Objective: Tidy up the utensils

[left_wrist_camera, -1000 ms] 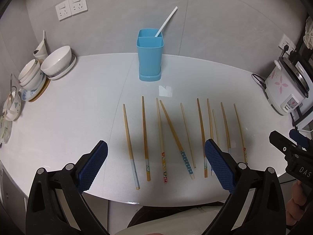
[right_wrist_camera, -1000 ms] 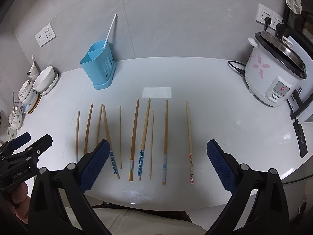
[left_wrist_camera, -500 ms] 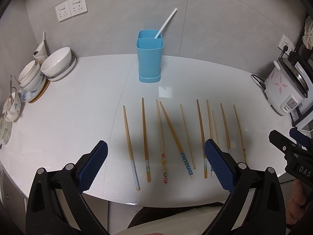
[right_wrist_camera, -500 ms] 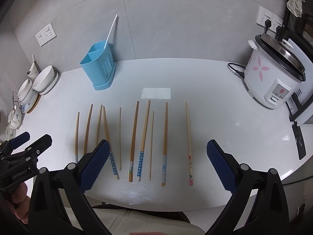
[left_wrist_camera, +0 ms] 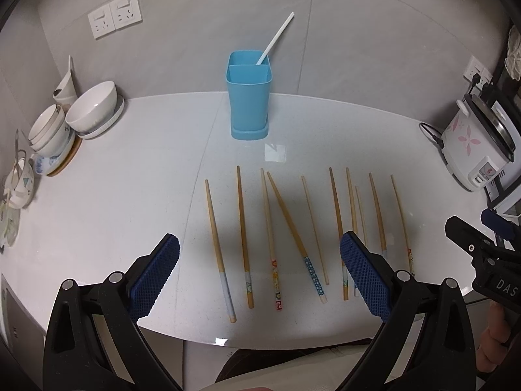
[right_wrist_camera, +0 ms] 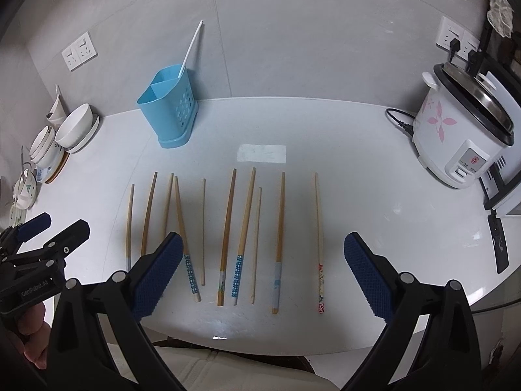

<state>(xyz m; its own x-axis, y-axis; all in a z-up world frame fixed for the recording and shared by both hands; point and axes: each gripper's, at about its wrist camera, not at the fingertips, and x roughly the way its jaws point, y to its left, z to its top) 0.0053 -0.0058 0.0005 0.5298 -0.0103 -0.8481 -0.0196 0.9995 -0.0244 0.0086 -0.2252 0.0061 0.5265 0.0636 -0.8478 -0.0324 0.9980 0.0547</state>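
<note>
Several wooden chopsticks [left_wrist_camera: 242, 234] [right_wrist_camera: 228, 234] lie side by side on the white table [left_wrist_camera: 114, 195] [right_wrist_camera: 374, 202], tips pointing away from me. Behind them stands a blue two-compartment holder [left_wrist_camera: 249, 94] [right_wrist_camera: 169, 110] with one white stick [left_wrist_camera: 275, 38] [right_wrist_camera: 192, 49] leaning in its back compartment. My left gripper [left_wrist_camera: 259, 277] hovers open above the near ends of the left chopsticks, nothing between its fingers. Over the right chopsticks' near ends my right gripper [right_wrist_camera: 260, 273] is open too and holds nothing. Each gripper shows at the edge of the other's view.
Stacked bowls and plates [left_wrist_camera: 88, 110] [right_wrist_camera: 71, 130] sit at the far left. A white rice cooker [left_wrist_camera: 475, 143] [right_wrist_camera: 462, 130] with a cord stands at the right. A dark flat object [right_wrist_camera: 499, 244] lies near the right edge. The table's front edge runs just below the chopsticks.
Both views have shifted very slightly; the chopsticks and holder have not moved, and both grippers stay open.
</note>
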